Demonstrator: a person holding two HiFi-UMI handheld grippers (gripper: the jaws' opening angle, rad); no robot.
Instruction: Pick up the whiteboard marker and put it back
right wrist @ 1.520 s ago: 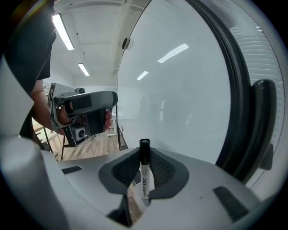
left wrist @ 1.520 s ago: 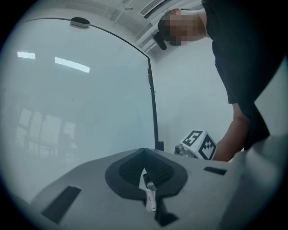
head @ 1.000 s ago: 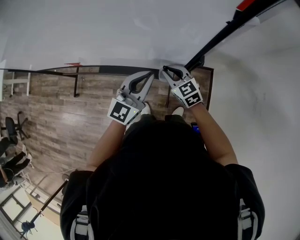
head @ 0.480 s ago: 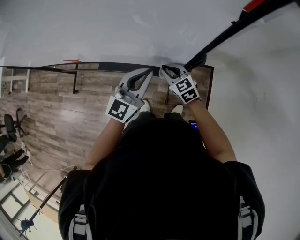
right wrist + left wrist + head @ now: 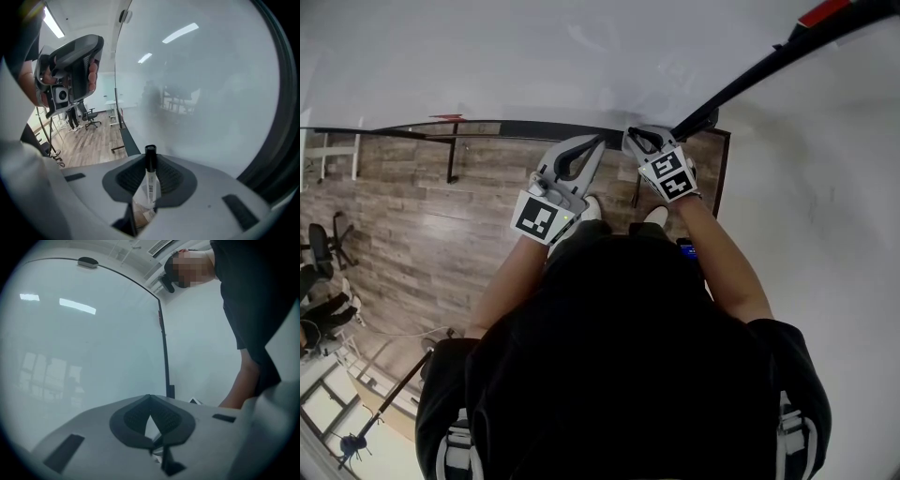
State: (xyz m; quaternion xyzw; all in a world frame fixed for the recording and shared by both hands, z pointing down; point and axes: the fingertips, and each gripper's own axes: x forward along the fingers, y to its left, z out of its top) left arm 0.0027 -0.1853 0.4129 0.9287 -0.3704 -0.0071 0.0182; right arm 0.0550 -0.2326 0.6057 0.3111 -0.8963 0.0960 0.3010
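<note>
The left tongs [image 5: 150, 398] are pressed together at the tips, with nothing between them. They face the board [image 5: 84, 348]. Just to their right, the right tongs [image 5: 151, 161] pinch the marker [image 5: 150, 185]. Its white barrel sits between the pads, and its black cap sticks out past the tips toward the board. In the head view both tongs sit side by side, near each other, their tips at the dark ledge [image 5: 525, 135] along the board's lower edge. The wood floor [image 5: 422, 234] lies beneath them.
</note>
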